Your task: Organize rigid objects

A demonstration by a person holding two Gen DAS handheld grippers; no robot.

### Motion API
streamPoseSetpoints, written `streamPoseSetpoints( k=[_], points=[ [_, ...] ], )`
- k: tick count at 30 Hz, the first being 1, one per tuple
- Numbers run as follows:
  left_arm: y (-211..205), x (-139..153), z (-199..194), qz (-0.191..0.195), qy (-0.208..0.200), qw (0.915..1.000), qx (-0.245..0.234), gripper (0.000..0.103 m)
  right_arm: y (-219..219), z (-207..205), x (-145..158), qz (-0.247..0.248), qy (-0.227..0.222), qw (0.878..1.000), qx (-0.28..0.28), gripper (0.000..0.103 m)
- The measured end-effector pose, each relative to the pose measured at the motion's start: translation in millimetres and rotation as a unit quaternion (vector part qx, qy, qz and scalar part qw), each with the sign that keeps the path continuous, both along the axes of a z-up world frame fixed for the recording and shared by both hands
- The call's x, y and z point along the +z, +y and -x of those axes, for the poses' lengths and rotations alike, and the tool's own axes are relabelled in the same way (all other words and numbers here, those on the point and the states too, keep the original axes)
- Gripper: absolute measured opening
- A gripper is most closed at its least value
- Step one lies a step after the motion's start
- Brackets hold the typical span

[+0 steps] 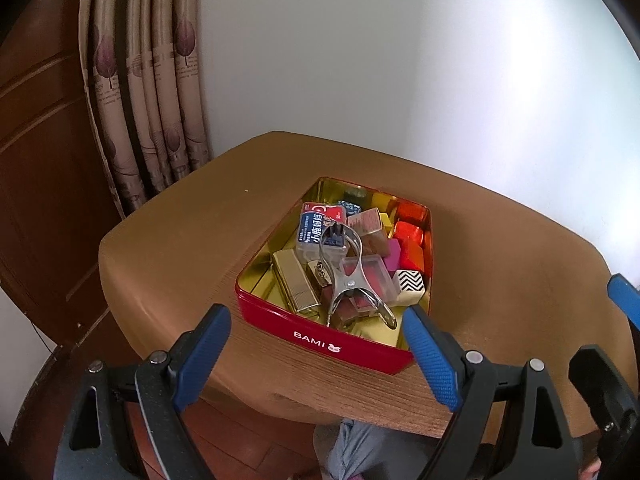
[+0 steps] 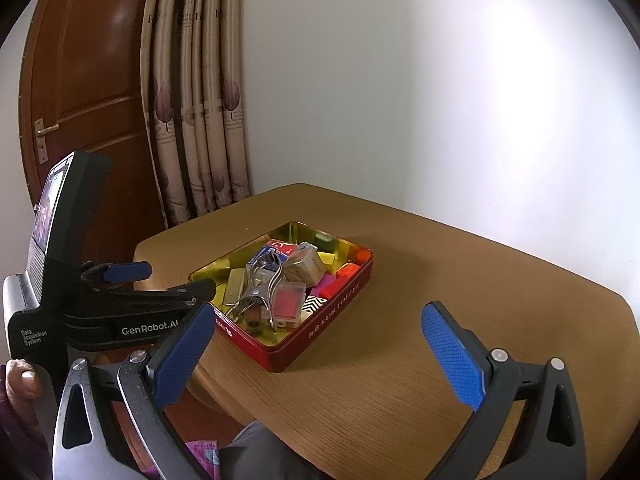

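Your left tool [image 1: 316, 356] is spread wide and empty at the near edge of the worktop [image 1: 180, 240], just short of the red tin [image 1: 320, 334]. Your right tool [image 2: 320, 356] is also spread and empty, hovering over bare worktop to the tin's right. The tin sits near the worktop's front-left corner, packed with small boxes, coloured blocks and a zigzag-patterned block [image 1: 409, 282]. A metal clip [image 1: 344, 276] lies on top of the pile. Behind it hang the curtain [image 1: 160, 80] and a white wall [image 1: 400, 60].
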State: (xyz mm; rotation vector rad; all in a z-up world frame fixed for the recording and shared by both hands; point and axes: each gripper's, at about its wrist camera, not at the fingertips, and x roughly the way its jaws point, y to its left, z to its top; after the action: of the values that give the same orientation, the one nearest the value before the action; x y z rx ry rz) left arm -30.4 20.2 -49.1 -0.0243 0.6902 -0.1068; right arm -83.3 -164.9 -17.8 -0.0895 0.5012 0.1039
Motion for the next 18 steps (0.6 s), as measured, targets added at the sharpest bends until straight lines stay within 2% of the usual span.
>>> streamPoseSetpoints(
  k=[10, 15, 18],
  points=[
    [-10.2, -5.3, 2.8, -0.014, -0.011, 0.9998, -0.002, 0.09, -3.0, -1.9, -1.9, -0.003, 0.003, 1.0, 0.002, 0.102],
    [-15.9, -6.0, 5.7, -0.033, -0.024, 0.9991, 0.007, 0.09, -2.9, -1.8, -3.6, -0.005, 0.006, 1.0, 0.002, 0.102],
    [-12.2, -8.3, 1.9, -0.021, -0.01, 0.9997, 0.009, 0.09, -3.6, -1.8, -3.4, -0.006, 0.005, 1.0, 0.0, 0.102]
  ],
)
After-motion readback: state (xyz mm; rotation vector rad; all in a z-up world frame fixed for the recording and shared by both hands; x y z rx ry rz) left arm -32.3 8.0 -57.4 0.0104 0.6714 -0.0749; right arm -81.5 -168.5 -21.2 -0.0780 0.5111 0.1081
